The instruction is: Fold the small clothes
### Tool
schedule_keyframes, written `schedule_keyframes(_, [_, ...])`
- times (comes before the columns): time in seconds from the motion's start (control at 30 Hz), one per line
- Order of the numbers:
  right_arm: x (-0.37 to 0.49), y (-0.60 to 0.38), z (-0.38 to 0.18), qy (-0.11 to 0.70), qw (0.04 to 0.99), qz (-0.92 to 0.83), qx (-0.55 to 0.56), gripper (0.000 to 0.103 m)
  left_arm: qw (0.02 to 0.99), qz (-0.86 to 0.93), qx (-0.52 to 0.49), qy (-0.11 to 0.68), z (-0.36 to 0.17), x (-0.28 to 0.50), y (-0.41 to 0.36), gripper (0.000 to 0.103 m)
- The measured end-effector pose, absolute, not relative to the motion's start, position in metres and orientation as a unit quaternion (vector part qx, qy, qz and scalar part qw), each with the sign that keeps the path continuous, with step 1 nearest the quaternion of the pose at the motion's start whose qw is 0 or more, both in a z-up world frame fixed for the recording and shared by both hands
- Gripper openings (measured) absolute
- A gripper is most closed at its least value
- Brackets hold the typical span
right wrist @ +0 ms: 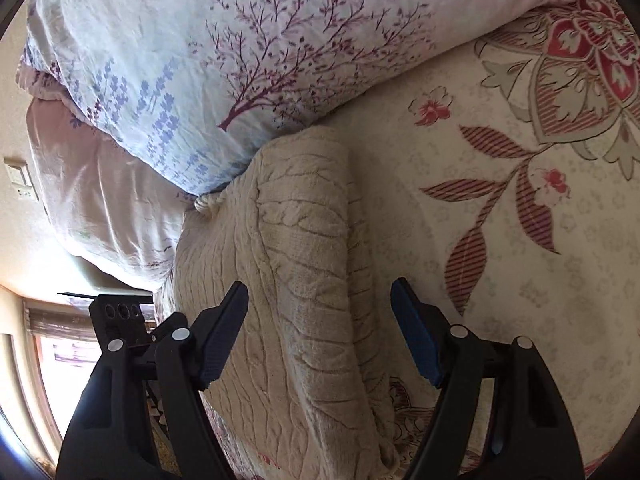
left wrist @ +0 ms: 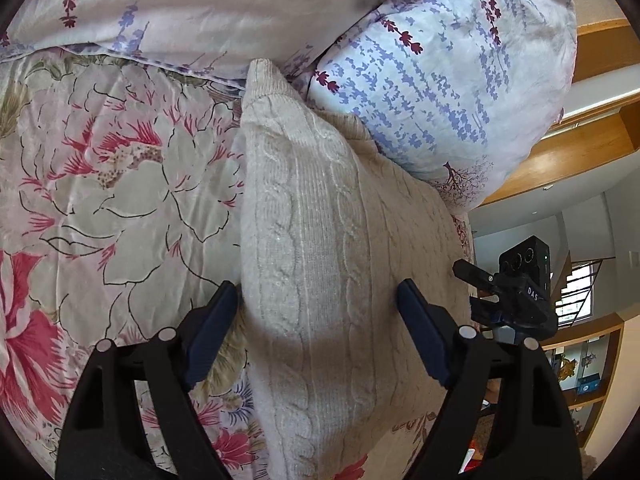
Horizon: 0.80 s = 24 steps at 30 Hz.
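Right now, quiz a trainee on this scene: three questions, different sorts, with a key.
1. True or false: the left gripper is clamped on the sweater.
2. The sweater's far end lies against: A) a pillow B) a basket C) a box.
3. Fill in: the sweater has a ____ knit pattern.

Key: 1 false, both the left and right gripper stand open over it; 2 A; 3 cable.
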State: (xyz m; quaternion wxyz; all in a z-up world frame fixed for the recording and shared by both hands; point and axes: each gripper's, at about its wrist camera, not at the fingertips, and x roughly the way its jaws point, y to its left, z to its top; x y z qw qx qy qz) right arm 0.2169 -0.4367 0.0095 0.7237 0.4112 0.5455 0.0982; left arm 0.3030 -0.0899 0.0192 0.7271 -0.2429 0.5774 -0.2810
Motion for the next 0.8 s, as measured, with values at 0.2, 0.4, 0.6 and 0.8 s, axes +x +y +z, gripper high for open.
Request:
schedule_keyframes(0.2, [0.217,-0.428,0.004,0.543,0.712,0.134,0.424,0.075,0.718,-0.288,-0.272,0.572,0.012,0.302,-0.085,0.073])
schedule_keyframes(0.4, [0.212,-0.428,-0.005,0.526,0.698,0.160,0.459,0.069,0.710,-0.286,-0.307,0.565,0.006,0.300,-0.075,0.071])
schedule_keyframes(0.6, [0.213,-0.418,-0.011,0.534,0.690,0.178,0.454,0.051,0.714,-0.276,-0.312,0.562,0.005,0.295,-0.076,0.057])
schedule_keyframes(0.8, [0.205,-0.409,-0.013,0.506,0.689,0.180,0.486,0.036,0.720,-0.273,-0.330,0.546,0.009,0.284,-0.067,0.038])
